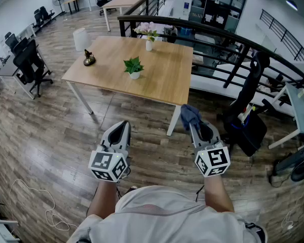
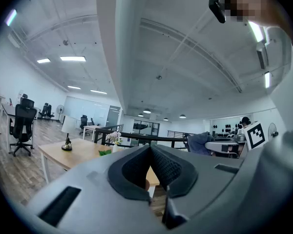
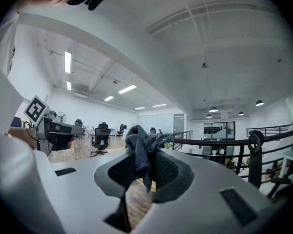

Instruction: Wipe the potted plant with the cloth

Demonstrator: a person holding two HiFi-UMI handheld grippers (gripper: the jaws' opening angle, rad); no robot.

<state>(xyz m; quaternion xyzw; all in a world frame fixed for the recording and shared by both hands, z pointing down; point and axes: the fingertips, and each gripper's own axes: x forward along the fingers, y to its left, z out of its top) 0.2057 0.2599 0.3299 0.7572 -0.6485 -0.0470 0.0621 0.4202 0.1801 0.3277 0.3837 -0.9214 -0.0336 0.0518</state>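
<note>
The small green-leaved potted plant in a white pot (image 1: 134,68) is seen upright near the middle of the light wooden counter (image 1: 164,82), well apart from both tools. The 2 hand-held grippers are held level over the wood-plank floor (image 1: 50,135), short of the counter's near edge and pointed toward it.

The right hand-held gripper (image 1: 193,127) is clamped on the crumpled blue-grey cloth (image 1: 189,114). The cloth is bunched above the jaws, with 1 tail hanging between them. This gripper is placed just before the counter's near right corner. The left hand-held gripper (image 1: 124,125) is closed on nothing, its pads pressed together, and is set before the middle of the counter's near edge.

The coming move is judged to turn on 1 relation: from the cloth-bearing right hand-held gripper, the plant lies ahead over the counter and off to the left, toward the counter's centre. The empty left hand-held gripper is lined up more directly with the plant and looks the nearer, so it may be suited to steadying the pot. The counter's near edge is not yet crossed, so wiping is judged not begun.
</note>
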